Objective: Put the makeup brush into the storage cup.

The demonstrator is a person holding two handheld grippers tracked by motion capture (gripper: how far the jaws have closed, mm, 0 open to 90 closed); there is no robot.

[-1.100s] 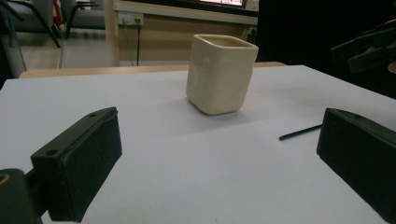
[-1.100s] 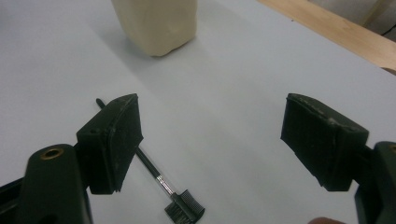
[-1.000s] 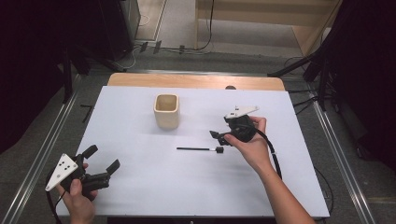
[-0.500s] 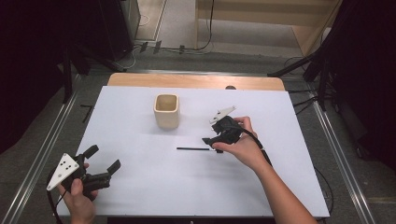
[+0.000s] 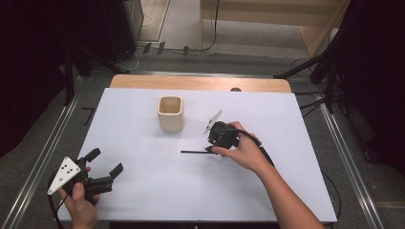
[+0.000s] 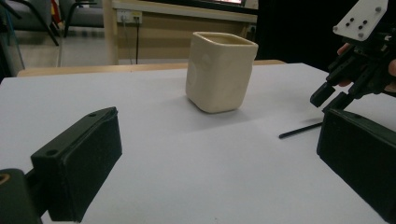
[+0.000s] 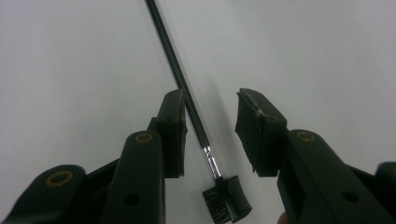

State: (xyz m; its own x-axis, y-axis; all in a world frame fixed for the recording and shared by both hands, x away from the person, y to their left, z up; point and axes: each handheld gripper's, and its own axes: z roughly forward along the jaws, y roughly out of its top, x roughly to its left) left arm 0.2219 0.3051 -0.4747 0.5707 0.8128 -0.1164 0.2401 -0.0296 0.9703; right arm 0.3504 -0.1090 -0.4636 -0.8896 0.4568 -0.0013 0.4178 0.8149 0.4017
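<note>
Grasp step: right tongs [image 7: 208, 133] closing around brush [image 7: 196, 119] on table [image 5: 157, 191], not yet pinching. Next: finish squeeze, lift. Left tongs [image 6: 215, 154] spread, idle.

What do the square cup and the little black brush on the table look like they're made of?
Cup: probably glazed or matte ceramic, possibly plastic; cream, thick-walled, with a soft, slightly uneven surface and a dull sheen. Brush: thin black handle, likely plastic or lacquered wood, a shiny metal collar, and a black head with comb teeth and bristles, apparently plastic.
</note>
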